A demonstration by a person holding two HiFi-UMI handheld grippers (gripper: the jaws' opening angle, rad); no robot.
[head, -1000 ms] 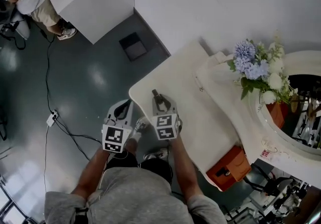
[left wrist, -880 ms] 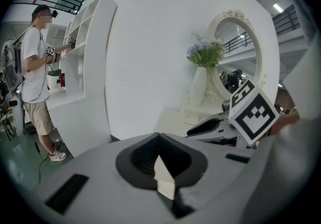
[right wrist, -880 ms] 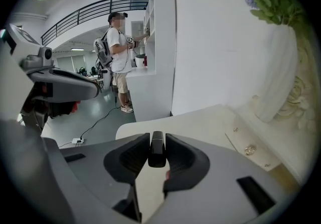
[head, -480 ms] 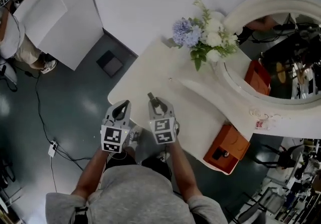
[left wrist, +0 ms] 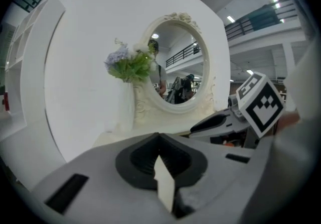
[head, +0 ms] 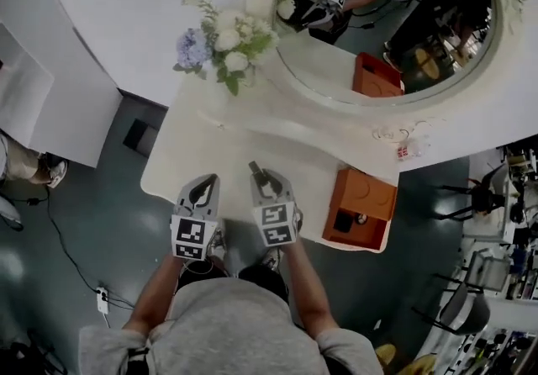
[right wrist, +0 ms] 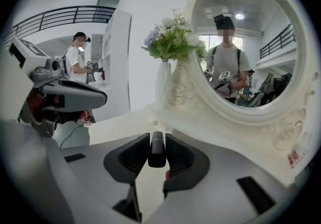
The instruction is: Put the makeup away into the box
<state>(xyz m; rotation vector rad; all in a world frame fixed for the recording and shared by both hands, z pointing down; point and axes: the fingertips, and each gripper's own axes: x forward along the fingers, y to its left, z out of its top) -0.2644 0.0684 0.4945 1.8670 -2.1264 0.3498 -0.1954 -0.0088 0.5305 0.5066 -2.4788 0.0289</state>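
My right gripper (head: 261,171) is over the front of the cream dressing table (head: 210,155), shut on a small dark makeup stick (right wrist: 156,150) held upright between its pads. My left gripper (head: 202,185) is beside it, at the table's front edge, with its jaws together and nothing in them (left wrist: 159,140). An orange box (head: 361,209) stands on the table's right end, to the right of the right gripper. No other makeup shows on the tabletop.
A large oval mirror (head: 395,20) in a cream frame stands at the back of the table. A vase of white and blue flowers (head: 220,41) sits at its left. Dark floor (head: 92,222) lies left of the table. Another person stands in the distance (right wrist: 75,62).
The view has swung round, so the mirror and orange box now show in full. Both grippers have moved forward and up together, from the table's corner to its front, the right still on the stick.
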